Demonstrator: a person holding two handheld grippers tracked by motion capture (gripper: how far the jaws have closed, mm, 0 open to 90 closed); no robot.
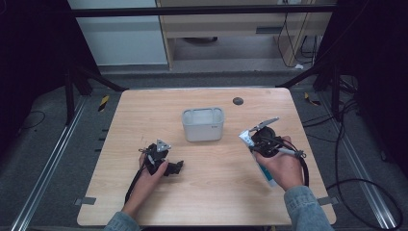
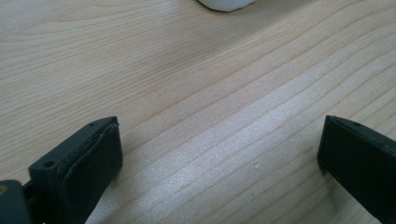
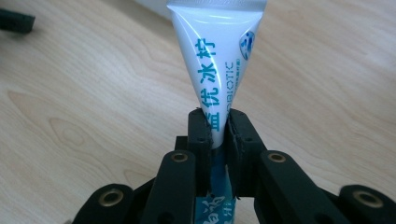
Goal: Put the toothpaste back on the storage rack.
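Observation:
A white tube with teal lettering [image 3: 218, 60] stands clamped between the black jaws of my right gripper [image 3: 219, 128], flat crimped end away from the camera. From above, the right gripper [image 1: 256, 150] is held off the table at the right, and the tube [image 1: 246, 138] slants through it, its teal end [image 1: 269, 178] under the hand. My left gripper [image 1: 175, 167] rests low over the table at the left, jaws pointing right. Its fingers [image 2: 88, 163] stand wide apart in the left gripper view, with bare wood between them.
A white rectangular tub [image 1: 203, 124] sits at the table's middle; its bottom edge [image 2: 226, 4] peeks in at the top of the left gripper view. A small dark round spot [image 1: 237, 101] lies behind it. Cables trail off the table's [image 1: 144, 202] right side.

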